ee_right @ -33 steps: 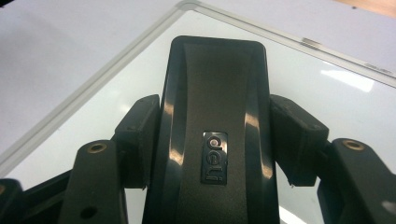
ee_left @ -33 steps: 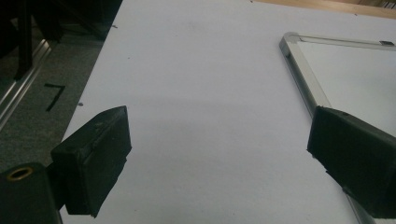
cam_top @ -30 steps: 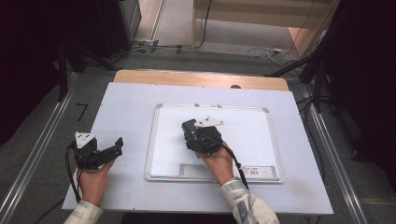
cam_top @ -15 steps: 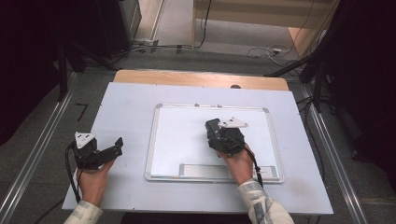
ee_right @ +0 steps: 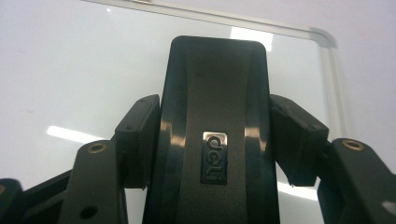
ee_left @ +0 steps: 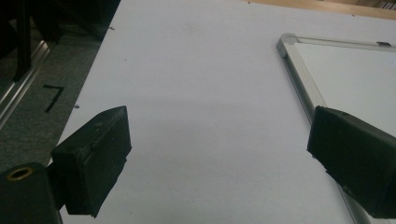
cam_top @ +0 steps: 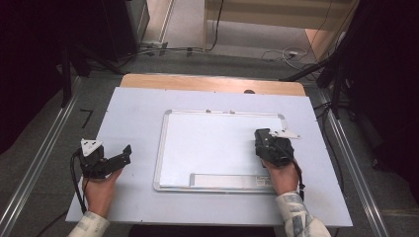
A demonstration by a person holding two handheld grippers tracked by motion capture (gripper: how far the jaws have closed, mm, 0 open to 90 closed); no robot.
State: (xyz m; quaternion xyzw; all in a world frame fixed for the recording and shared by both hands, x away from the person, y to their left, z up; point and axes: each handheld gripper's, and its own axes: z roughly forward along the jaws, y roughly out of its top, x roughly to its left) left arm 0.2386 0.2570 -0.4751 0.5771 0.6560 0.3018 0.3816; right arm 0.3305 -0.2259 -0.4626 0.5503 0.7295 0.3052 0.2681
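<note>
A white whiteboard [cam_top: 212,143] with a silver frame lies flat in the middle of the pale table [cam_top: 133,108]. My right gripper [cam_top: 263,137] is over the board's right part, near its right edge. In the right gripper view its jaws are shut on a black eraser [ee_right: 215,93] with a small metal badge, and the eraser lies against the whiteboard [ee_right: 70,70]. My left gripper [cam_top: 123,154] rests at the table's left, apart from the board. Its jaws are open [ee_left: 219,140] with bare table between them, and the whiteboard's corner [ee_left: 299,60] is to their right.
A grey pen tray [cam_top: 222,180] runs along the whiteboard's near edge. A wooden strip [cam_top: 212,83] borders the table's far side. Metal rails [cam_top: 44,153] flank the table on the floor, with a "7" mark [cam_top: 85,117] at left and cables [cam_top: 281,53] behind.
My right gripper has slid rightward across the whiteboard with the eraser in its jaws, from the board's middle to near its right edge. The left gripper has stayed put.
</note>
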